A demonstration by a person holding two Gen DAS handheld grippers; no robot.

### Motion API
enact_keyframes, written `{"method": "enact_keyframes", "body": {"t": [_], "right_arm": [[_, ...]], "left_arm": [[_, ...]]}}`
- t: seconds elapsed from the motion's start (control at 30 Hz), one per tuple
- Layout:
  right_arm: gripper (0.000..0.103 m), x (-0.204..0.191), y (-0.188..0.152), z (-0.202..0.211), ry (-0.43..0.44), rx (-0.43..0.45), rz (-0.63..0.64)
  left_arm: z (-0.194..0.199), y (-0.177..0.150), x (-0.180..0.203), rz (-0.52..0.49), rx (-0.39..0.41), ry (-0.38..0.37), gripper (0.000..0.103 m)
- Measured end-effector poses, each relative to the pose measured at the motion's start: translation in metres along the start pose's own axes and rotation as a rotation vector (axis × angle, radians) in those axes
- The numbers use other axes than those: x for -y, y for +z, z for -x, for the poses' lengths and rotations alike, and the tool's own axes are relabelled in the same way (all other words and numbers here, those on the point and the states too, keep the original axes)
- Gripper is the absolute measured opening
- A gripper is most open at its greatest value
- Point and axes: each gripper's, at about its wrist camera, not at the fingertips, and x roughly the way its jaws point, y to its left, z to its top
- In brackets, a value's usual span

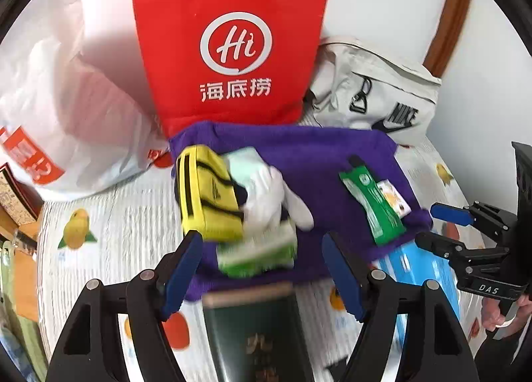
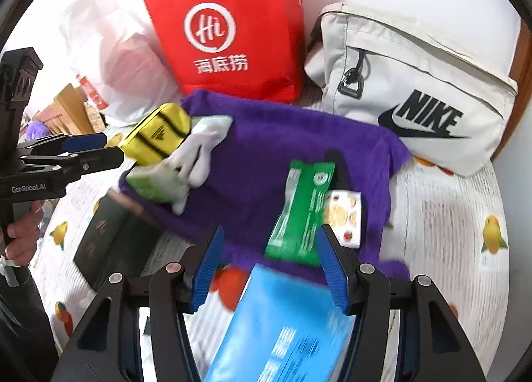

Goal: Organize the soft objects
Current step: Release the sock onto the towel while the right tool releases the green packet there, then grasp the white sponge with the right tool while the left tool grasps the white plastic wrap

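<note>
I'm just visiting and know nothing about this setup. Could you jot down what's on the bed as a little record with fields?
surface: bedspread printed with fruit
spread on it: purple towel
on the towel: yellow pouch, white glove, green packet
at the near edge: blue box, dark green book
behind: red bag, white Nike bag
left claw: open, holding nothing
right claw: open, holding nothing

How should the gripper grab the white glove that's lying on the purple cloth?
Probably best by the white glove at its free finger end, which sticks out flat over the purple cloth. Come from above on that open side. The other side is crowded: the yellow pouch presses against it and the glove drapes over a green and white pack, so pinching there might drag those along.
</note>
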Motion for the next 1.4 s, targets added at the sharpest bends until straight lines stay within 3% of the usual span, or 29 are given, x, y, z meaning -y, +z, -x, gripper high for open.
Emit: {"method": "enact_keyframes", "body": {"t": [0.37, 0.53, 0.73, 0.87, 1.13, 1.3, 1.4], "right_arm": [[0.058, -0.035, -0.067, 0.056, 0.028, 0.044, -0.017], [0.058, -0.050, -0.107, 0.073, 0.044, 0.045, -0.037], [0.058, -0.073, -0.152, 0.077, 0.068, 0.031, -0.030], [0.058, -0.084, -0.165, 0.064, 0.104, 0.013, -0.087], [0.058, -0.093, -0.171, 0.035, 0.075, 0.001, -0.139], [0.058, -0.100, -0.171, 0.011, 0.064, -0.043, -0.134], [0.058, -0.102, -0.169, 0.010, 0.064, -0.011, -0.124]], "left_arm": [[0.052, -0.075, 0.005, 0.055, 0.035, -0.039, 0.073], [0.070, -0.112, 0.005, 0.107, 0.089, -0.071, 0.072], [0.069, -0.150, 0.004, 0.137, 0.054, -0.043, 0.073], [0.067, -0.170, 0.003, 0.148, 0.047, -0.028, 0.073], [0.055, -0.204, -0.012, 0.166, 0.028, 0.012, 0.073], [0.038, -0.212, -0.018, 0.193, 0.006, 0.027, 0.073], [0.026, -0.209, -0.017, 0.186, -0.002, 0.038, 0.073]]}}
